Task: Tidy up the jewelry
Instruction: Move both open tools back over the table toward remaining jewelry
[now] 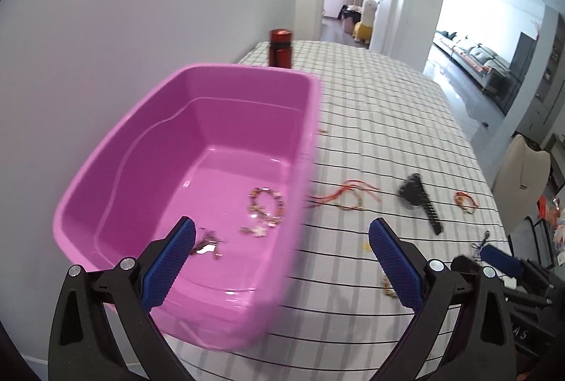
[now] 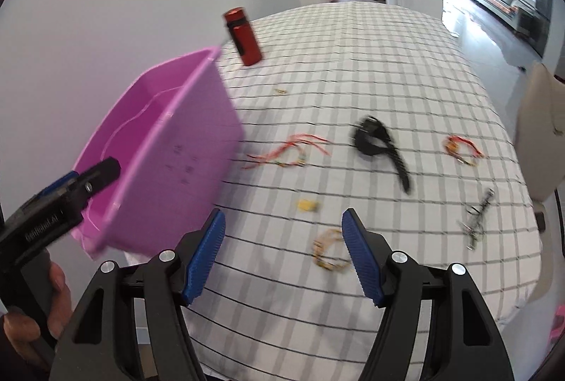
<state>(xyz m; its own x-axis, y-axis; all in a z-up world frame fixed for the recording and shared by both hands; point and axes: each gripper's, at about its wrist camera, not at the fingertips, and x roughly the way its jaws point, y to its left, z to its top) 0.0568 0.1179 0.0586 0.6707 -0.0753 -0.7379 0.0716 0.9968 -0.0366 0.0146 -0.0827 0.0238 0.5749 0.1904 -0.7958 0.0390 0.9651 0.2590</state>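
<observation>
A pink plastic bin point(image 1: 197, 119) stands on the checked tablecloth at the left and holds a beaded bracelet point(image 1: 266, 206) and small trinkets point(image 1: 208, 245). My left gripper point(image 1: 282, 261) is open and empty, its left finger over the bin's near end. In the right wrist view the bin point(image 2: 183, 141) is at the left with the left gripper point(image 2: 88, 183) above it. My right gripper point(image 2: 282, 250) is open and empty above a gold bracelet point(image 2: 328, 250). Red string bracelets point(image 2: 289, 151) point(image 2: 462, 146), a black hair clip point(image 2: 381, 148), a yellow piece point(image 2: 307, 205) and a dark chain point(image 2: 476, 218) lie on the cloth.
A red cylindrical bottle point(image 2: 243, 35) stands behind the bin near the white wall. The table's right edge point(image 2: 529, 204) drops off by a beige chair point(image 2: 540, 119). A doorway and a living room lie beyond.
</observation>
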